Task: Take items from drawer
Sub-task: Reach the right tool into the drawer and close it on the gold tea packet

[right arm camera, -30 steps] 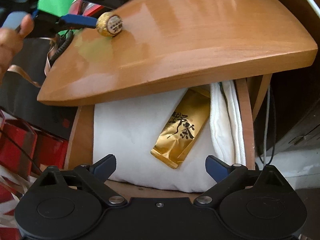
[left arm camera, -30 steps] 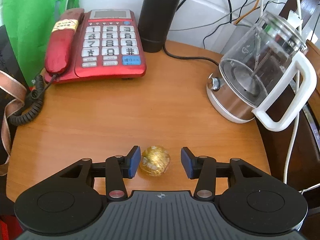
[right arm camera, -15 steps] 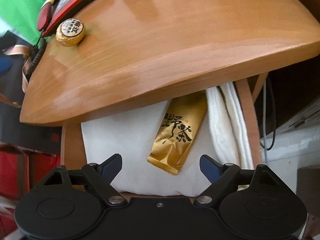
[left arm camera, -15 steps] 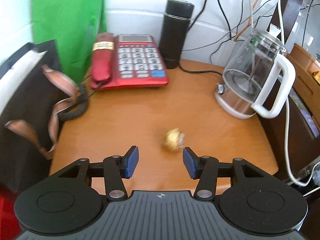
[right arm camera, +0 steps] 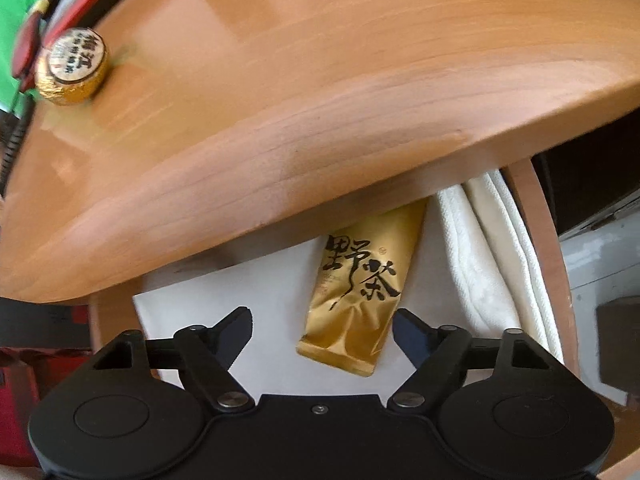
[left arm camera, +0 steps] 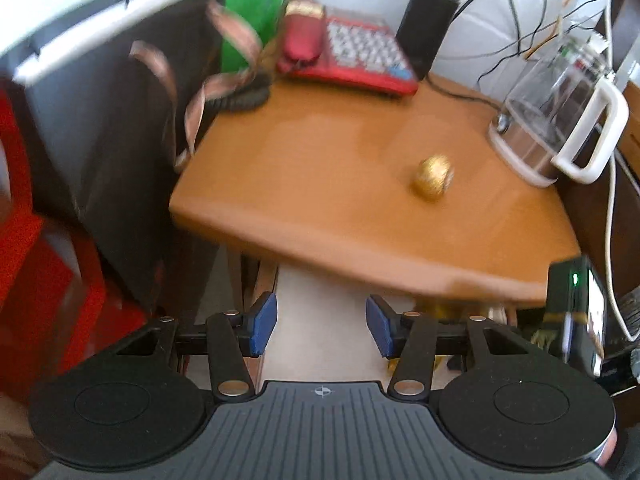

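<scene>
So my right gripper (right arm camera: 323, 330) is pointing down into the open wooden drawer (right arm camera: 538, 240), and the crinkly gold foil tea sachet with black brush lettering (right arm camera: 358, 292) lies flat on the white paper liner (right arm camera: 256, 280), its sealed bottom end right between the two dark fingers. The jaws have just been closing in around it but I still see a gap on each side, so the pads aren't on it, nothing pinched. There's a folded white terry towel (right arm camera: 484, 264) just beside the sachet on its right.

The left gripper (left arm camera: 321, 327) has its blue-padded jaws spread wide with nothing in them, hanging past the front edge of the glossy rounded orange-wood tabletop (left arm camera: 320, 168). The little round gold-foil-wrapped tea ball (left arm camera: 433, 176) sits alone on that top, well apart from those jaws, near the glass kettle with a white handle (left arm camera: 560, 120)
</scene>
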